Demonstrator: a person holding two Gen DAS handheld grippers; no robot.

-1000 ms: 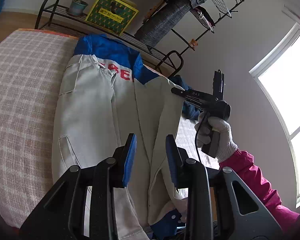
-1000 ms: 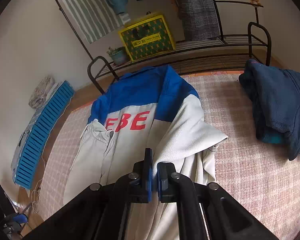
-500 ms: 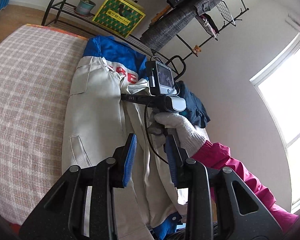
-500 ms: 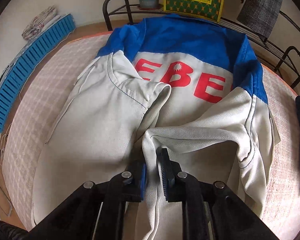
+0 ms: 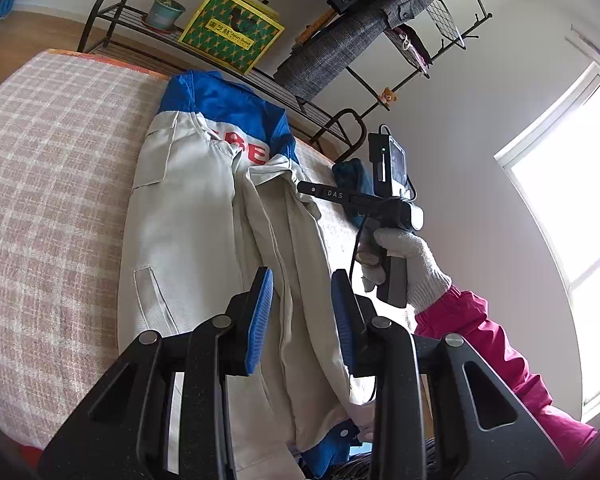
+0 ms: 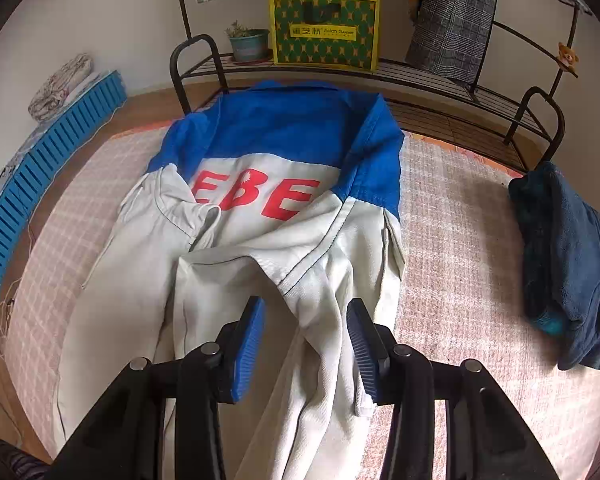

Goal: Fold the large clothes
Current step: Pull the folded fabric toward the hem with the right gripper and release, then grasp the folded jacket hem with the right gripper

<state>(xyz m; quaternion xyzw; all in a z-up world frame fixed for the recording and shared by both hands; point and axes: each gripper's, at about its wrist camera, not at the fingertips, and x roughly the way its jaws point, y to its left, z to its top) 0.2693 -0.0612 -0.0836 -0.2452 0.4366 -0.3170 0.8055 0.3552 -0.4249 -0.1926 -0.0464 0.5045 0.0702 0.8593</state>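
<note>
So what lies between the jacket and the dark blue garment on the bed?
Only bare checked bedcover separates the jacket from the dark blue garment; the right wrist view shows it best.

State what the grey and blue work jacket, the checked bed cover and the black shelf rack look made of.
Grey and blue work jacket: matte woven twill, probably cotton; diagonal weave and topstitched seams show. Checked bed cover: soft, slightly fuzzy woven cloth. Black shelf rack: bent metal tube and wire slats, apparently painted black, faint sheen.

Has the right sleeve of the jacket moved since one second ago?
Yes. The jacket's right sleeve now lies folded inward across the back, below the red letters. The opening right gripper has released it.
</note>
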